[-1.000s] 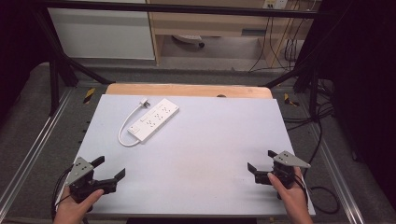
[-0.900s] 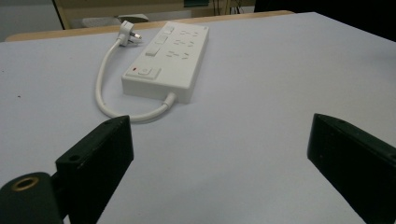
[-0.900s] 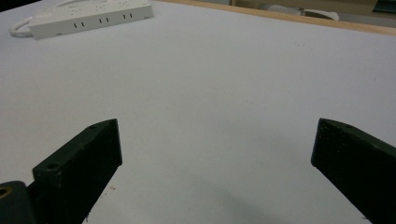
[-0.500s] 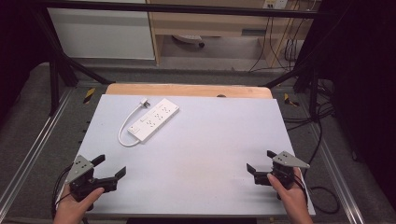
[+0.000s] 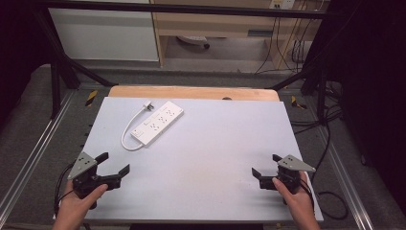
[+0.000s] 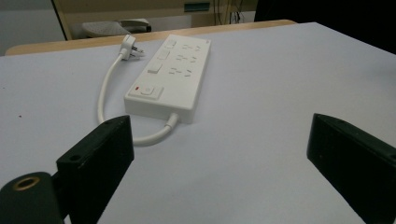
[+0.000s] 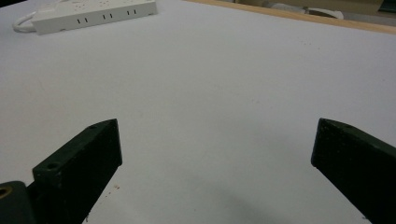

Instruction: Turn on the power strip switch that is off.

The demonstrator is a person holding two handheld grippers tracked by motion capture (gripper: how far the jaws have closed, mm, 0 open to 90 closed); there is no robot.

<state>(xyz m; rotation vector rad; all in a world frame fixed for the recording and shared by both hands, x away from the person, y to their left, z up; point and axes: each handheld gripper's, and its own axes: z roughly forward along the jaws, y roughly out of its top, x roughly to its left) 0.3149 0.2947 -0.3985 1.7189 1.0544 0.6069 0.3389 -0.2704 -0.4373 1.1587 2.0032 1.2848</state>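
A white power strip (image 5: 158, 121) lies on the pale table top (image 5: 215, 143) toward the back left, its short white cord looping to a plug (image 5: 149, 105) beside it. In the left gripper view the power strip (image 6: 169, 74) lies straight ahead, a little beyond the jaws. My left gripper (image 5: 114, 166) rests open near the table's front left corner, held by a hand, with nothing between its jaws. At the front right my right gripper (image 5: 266, 166) stands open and empty too. The power strip (image 7: 88, 16) sits far off at the top left of the right gripper view.
A wooden strip (image 5: 191, 92) runs along the table's far edge. Metal rails (image 5: 33, 153) flank the table on both sides. Cables (image 5: 325, 143) trail on the floor at the right. Cabinets (image 5: 105, 33) stand behind the table.
Both grippers have hardly moved; the right one has shifted very slightly. The power strip lies where it was.
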